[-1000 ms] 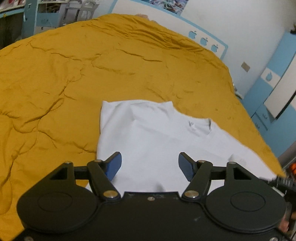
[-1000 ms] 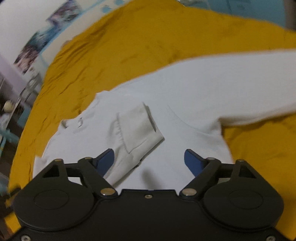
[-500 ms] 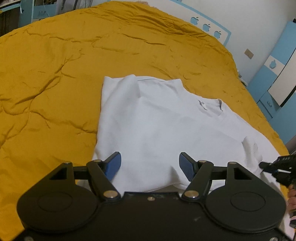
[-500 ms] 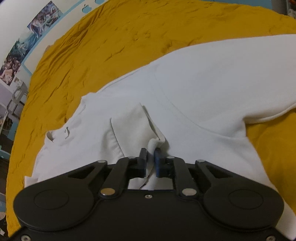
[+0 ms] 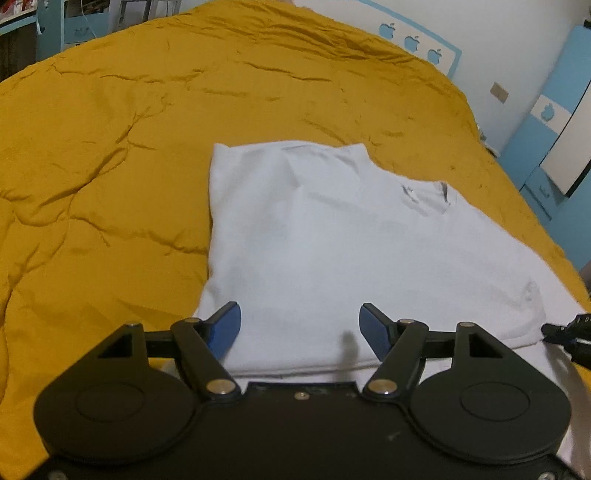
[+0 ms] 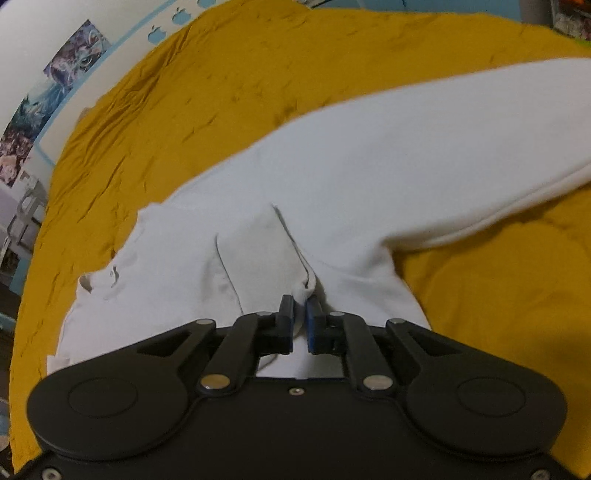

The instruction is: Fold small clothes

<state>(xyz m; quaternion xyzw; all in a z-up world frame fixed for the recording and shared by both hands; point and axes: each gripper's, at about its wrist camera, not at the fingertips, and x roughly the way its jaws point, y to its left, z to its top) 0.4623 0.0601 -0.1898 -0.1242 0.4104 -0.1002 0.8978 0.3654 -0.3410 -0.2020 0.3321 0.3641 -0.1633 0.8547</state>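
A white long-sleeved shirt [image 5: 332, 251] lies flat on the mustard quilt [image 5: 110, 147], collar [image 5: 428, 195] toward the far right. My left gripper [image 5: 300, 328] hangs open over the shirt's near hem, with nothing between its blue pads. In the right wrist view the same shirt [image 6: 369, 177] has one sleeve folded across its body, and my right gripper [image 6: 300, 312] is shut on that sleeve's cuff [image 6: 304, 286]. The other sleeve [image 6: 498, 155] stretches out to the right. The right gripper's tip [image 5: 565, 330] shows at the right edge of the left wrist view.
The mustard quilt [image 6: 221, 92] covers the whole bed around the shirt. A white and blue headboard [image 5: 417, 40] with apple shapes runs behind it. Blue cabinets [image 5: 554, 122] stand at the right, and shelves [image 5: 74, 18] at the far left.
My right gripper went from wide open to shut on the folded sleeve's cuff. The left gripper sank a little toward the shirt's hem and stayed open.
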